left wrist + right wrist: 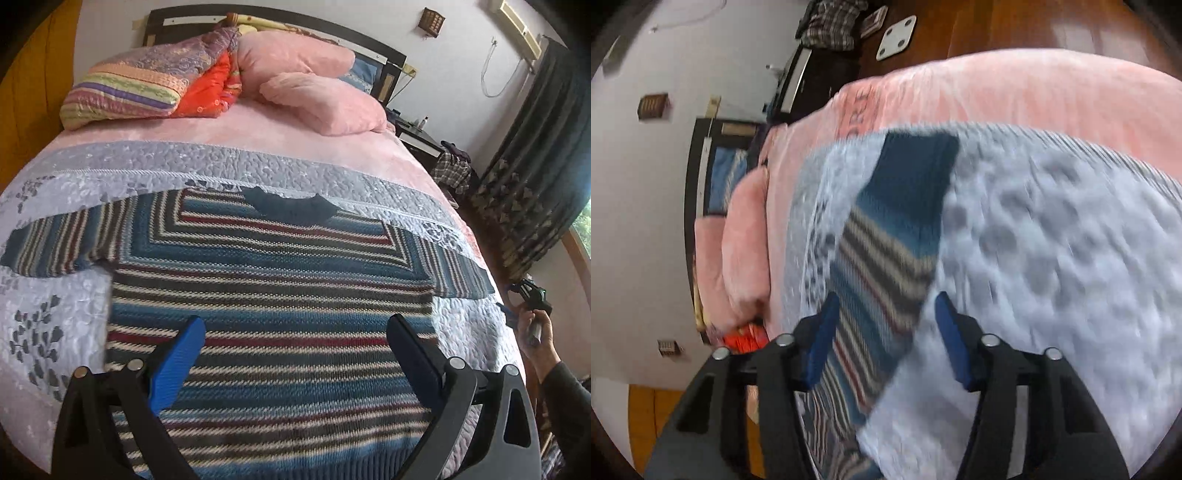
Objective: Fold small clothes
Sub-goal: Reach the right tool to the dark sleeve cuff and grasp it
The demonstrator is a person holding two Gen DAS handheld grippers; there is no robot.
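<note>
A: What's closest in the left wrist view?

B: The left gripper [295, 332], its jaws wide apart, holding nothing, poised over the lower body of the striped sweater [273, 280].

A: And the sweater itself?

B: It's spread flat on the grey quilt [55, 302] of the bed [258, 125], collar toward the headboard, both sleeves stretched out sideways.

A: The other hand?

B: At the bed's right edge a hand [535, 332] grips the right gripper [884, 336]. In its own blurred view the jaws stand apart, one on each side of the sweater's sleeve [886, 240]; I can't tell whether they touch the sleeve.

A: Farther back?

B: Pink sheet, then pink pillows [325, 99] and a folded striped quilt [147, 85] against the dark headboard [384, 51]. Off to the right, a nightstand [421, 140], plaid cloth [452, 170] and a dark curtain [535, 147].
</note>
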